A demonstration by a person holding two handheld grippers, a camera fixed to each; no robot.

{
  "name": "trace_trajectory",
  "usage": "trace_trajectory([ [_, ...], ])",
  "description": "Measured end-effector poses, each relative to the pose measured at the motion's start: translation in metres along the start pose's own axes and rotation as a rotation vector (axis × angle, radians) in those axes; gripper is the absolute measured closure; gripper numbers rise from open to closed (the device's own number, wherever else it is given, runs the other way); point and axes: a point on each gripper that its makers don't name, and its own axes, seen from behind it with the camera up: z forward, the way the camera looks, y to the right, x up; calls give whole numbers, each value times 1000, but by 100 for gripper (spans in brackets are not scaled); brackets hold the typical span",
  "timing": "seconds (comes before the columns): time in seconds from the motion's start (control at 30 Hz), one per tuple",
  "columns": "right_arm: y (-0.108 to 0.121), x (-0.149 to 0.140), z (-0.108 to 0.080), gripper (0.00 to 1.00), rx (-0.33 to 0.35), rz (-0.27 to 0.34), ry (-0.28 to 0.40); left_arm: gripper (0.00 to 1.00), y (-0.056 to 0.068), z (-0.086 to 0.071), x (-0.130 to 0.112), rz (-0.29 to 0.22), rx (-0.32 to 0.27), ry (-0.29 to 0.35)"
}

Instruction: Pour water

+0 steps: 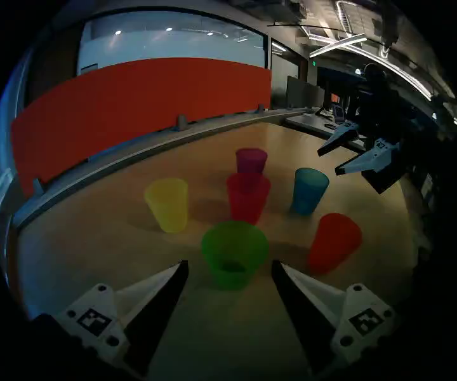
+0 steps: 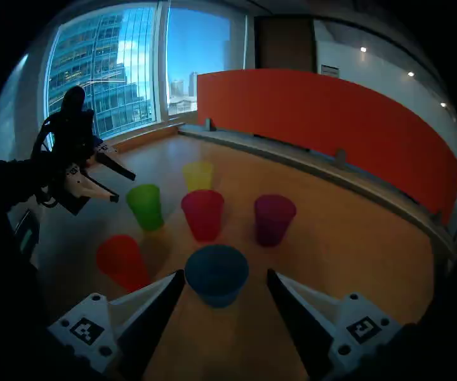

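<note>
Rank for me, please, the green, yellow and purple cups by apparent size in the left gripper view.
1. green cup, nearest the camera
2. yellow cup
3. purple cup, farthest, partly behind the red cup
Nearness drives this; true sizes may be alike.

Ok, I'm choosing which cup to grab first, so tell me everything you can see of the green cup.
The green cup is a translucent plastic tumbler, tapering from a wide round rim to a narrower base. It stands upright, mouth up, on the wooden table, just ahead of the gap between the open fingers of the left gripper, which don't touch it. No other cup touches it; the red cup stands nearest, behind. Whether it holds water is unclear.
</note>
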Motion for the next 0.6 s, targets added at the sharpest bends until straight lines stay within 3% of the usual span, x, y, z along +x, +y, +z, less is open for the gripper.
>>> trace_trajectory([
  [0.6,-6,-19,17,0,22,6,-41,3,5,24,-15,-3,-19,-34],
])
